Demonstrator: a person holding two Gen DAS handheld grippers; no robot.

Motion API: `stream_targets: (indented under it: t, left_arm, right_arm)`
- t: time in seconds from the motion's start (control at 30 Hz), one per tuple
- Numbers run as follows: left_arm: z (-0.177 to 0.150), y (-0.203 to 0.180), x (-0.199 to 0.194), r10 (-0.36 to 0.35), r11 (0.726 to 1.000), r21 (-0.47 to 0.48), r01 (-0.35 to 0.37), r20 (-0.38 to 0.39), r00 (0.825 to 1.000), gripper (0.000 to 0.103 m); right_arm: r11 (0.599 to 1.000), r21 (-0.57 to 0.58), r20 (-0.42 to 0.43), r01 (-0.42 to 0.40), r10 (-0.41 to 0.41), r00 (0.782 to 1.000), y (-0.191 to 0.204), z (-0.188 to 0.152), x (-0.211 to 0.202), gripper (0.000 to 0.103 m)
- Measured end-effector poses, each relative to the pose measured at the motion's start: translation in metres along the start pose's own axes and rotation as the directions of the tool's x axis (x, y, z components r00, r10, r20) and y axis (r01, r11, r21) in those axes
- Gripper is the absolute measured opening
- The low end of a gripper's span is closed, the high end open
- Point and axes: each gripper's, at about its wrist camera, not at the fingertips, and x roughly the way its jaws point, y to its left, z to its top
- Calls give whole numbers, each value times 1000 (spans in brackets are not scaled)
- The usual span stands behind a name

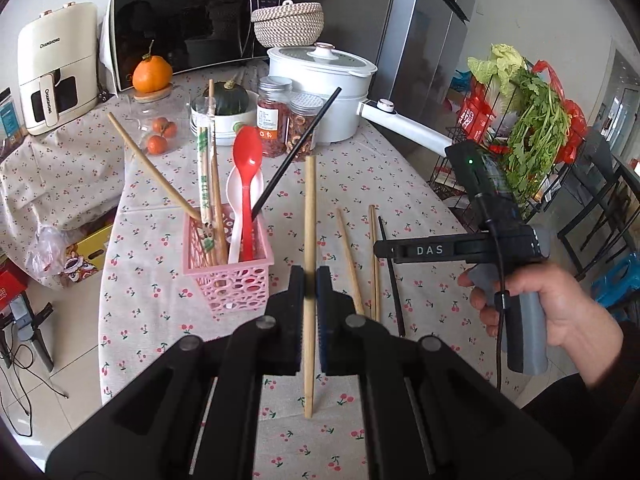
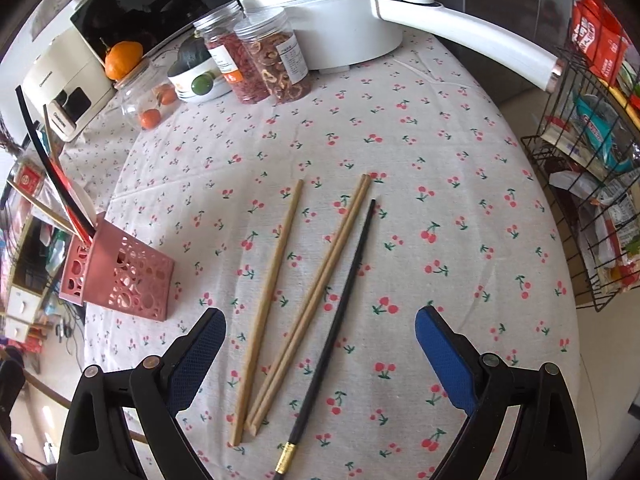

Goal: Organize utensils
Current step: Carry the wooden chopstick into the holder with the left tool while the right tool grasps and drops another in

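One chopstick [image 1: 309, 240] is sitting clamped in the left gripper [image 1: 309, 284], clear of the cloth, basket [image 1: 228, 276] just left: drop-in comes next. Right view: right gripper [image 2: 320, 344] is hanging wide open, empty, over four chopsticks [image 2: 316, 292] lying on the cloth; next it needs one centred between the pads.

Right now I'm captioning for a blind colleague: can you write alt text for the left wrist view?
The left gripper is shut on a wooden chopstick above a cherry-print tablecloth. To its left, a pink basket holds spoons and chopsticks. To its right, more chopsticks lie loose near a hand holding the right gripper.
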Motion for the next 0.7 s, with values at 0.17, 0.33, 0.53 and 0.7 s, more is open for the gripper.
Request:
stream_targets:
  t: [0.17,0.33,0.53,0.7]
  left_arm:
    - [2,22,-11,6,999,-43,-5,20,1000,7]
    - [2,36,-16,8,997,-72,-6,26,1000,7]
    - [2,46,-17,11,996,-87,-9,20,1000,7]
    - [3,50,-20,14,995,-96,-11,25,1000,7]
  right_arm:
    - [996,-88,-27,-10,8,1000,30,10,29,59]
    - [993,-117,-42,31,-37,998,41,19,52,36]
    - [992,-111,-67,58,-66,996,40,25,67,17]
    - [995,-96,-55,32,-37,998,40,22,63,8]
